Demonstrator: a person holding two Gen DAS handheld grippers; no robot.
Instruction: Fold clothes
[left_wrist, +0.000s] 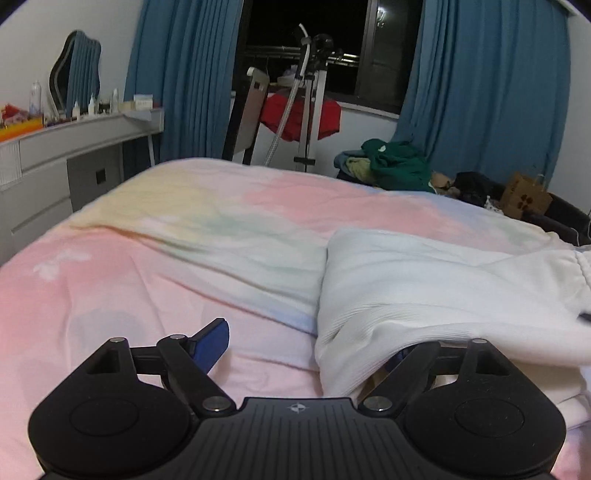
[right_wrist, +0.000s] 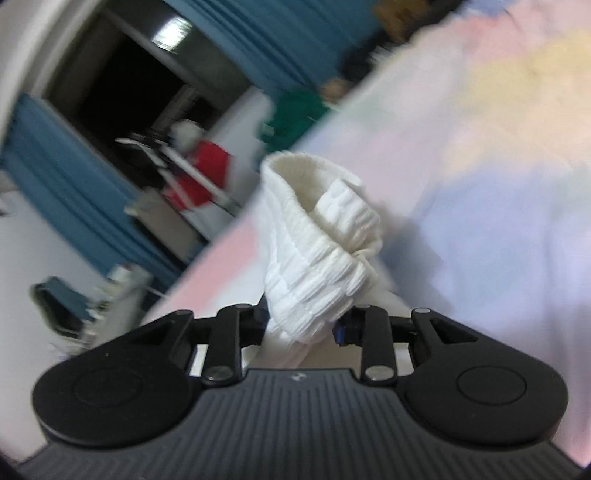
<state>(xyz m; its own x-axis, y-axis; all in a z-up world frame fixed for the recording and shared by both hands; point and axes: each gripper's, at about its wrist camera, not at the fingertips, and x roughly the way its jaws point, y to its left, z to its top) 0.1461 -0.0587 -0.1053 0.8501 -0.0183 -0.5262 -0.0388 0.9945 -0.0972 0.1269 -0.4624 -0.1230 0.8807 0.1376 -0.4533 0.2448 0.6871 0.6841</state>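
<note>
The right gripper (right_wrist: 303, 325) is clamped on a ribbed cuff of the white garment (left_wrist: 443, 291), lifted above the bed (left_wrist: 184, 236). The left gripper (left_wrist: 306, 354) is spread wide, one finger tucked under the garment's near edge. Judged: carry the cuff across slowly, keeping the body flat against the bed.

Garment (left_wrist: 443, 295) on bed (left_wrist: 166, 258), right of left claw (left_wrist: 306, 354); dresser (left_wrist: 74, 147) left.

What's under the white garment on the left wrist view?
The pastel bedspread lies under the white garment. The left claw is open, and the garment's near edge drapes over its right finger, hiding that fingertip. Anything else beneath the fabric is covered.
</note>
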